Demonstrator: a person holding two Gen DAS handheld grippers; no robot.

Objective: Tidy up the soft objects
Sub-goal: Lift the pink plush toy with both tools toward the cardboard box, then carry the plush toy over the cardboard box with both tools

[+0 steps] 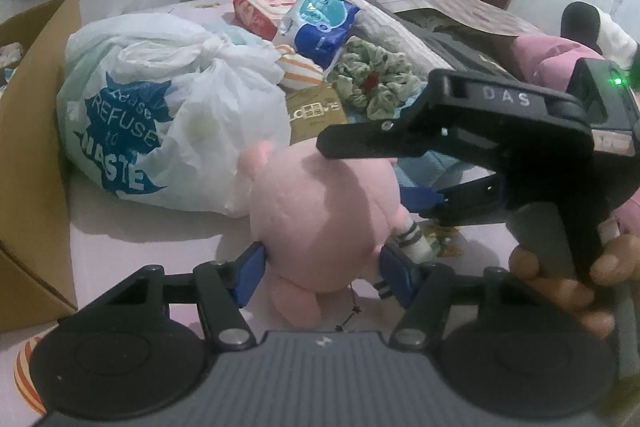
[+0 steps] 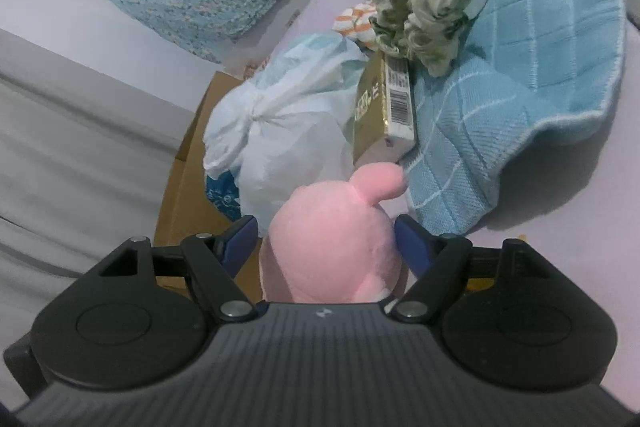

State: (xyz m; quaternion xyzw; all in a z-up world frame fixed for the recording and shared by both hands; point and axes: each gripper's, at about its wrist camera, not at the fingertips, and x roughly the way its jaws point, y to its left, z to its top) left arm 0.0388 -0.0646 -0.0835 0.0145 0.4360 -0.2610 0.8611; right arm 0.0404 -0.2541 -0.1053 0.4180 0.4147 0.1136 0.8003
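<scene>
Pink plush (image 1: pixel 320 215) sits low in the middle of both views, and the task looks barely begun: nearly everything soft is loose on the bed. Left gripper (image 1: pixel 322 271) has its blue pads against the toy's lower body on both sides, pinching it. Right gripper (image 2: pixel 326 239) straddles the toy's head with jaws spread; its pads are at the plush's sides, but I cannot tell whether they press. In the left view that gripper shows at right, one finger above the plush, one below. Cardboard box (image 1: pixel 36 131) stands along the left edge of the left view; only a scrap of its inside shows at far left, so its contents cannot be read. Tied white bag (image 1: pixel 168 115) lies just beside the box, bulging, its contents hidden. Beyond it, toward upper middle, lie a green scrunchie (image 1: pixel 374 83), a striped cloth (image 1: pixel 300 67), a blue pack (image 1: pixel 320 23) and a gold carton (image 1: pixel 316 115); a blue towel (image 2: pixel 520 99) fills the right of the right view. All are left to sort.
</scene>
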